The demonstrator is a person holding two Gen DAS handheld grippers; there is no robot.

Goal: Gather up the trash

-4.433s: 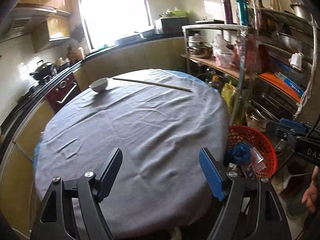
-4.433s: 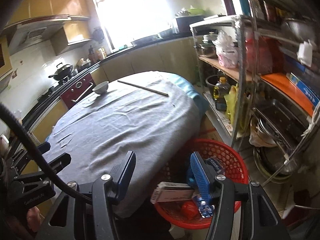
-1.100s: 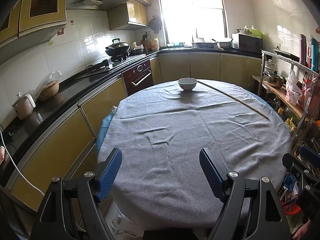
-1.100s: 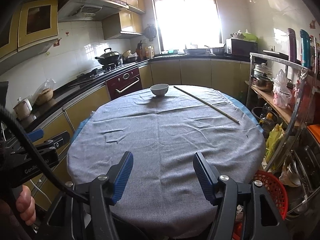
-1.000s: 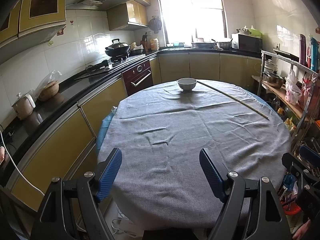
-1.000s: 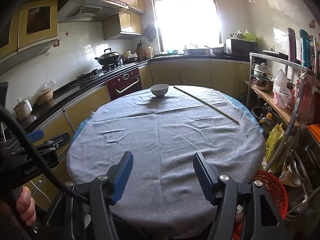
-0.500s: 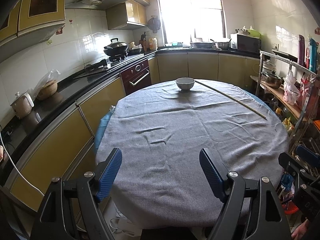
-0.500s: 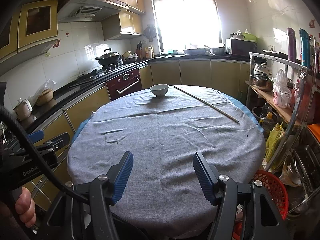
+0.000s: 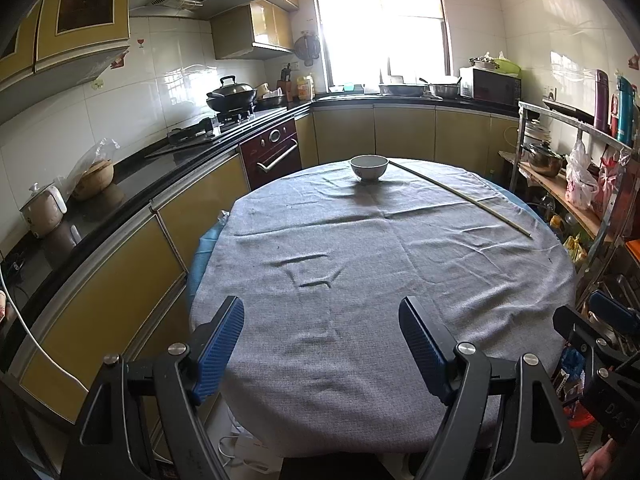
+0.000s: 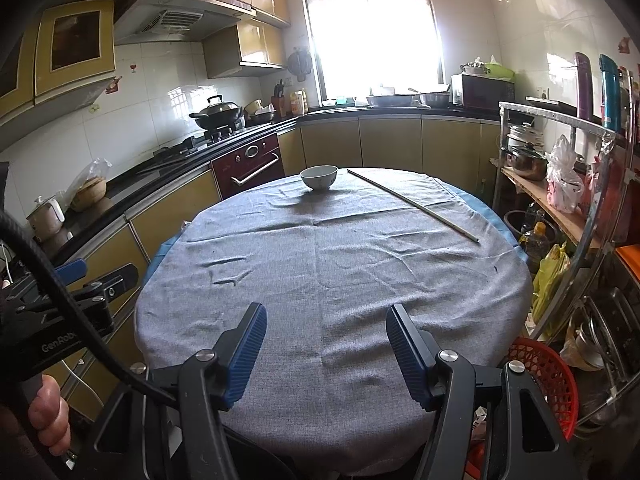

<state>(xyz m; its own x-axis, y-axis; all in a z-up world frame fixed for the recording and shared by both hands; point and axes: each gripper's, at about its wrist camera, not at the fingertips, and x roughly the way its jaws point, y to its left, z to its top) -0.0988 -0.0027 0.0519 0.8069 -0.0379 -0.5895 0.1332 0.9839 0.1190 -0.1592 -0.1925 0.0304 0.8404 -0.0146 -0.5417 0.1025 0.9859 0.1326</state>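
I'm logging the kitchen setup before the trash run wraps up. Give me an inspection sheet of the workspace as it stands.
Surface: round table under a wrinkled grey cloth, blue layer showing at its edges.
Job's things: red plastic mesh basket on the floor at the table's right, contents mostly hidden; no trash seen on the cloth.
Clutter: small white ceramic bowl upright at the far edge; long thin pale stick lying beside it, apart.
Grippers: left tongs open, empty; right tongs open, empty.
Cables: black cable crossing the right view's left side.
Surroundings: metal shelf rack at right; black wok on the stove.
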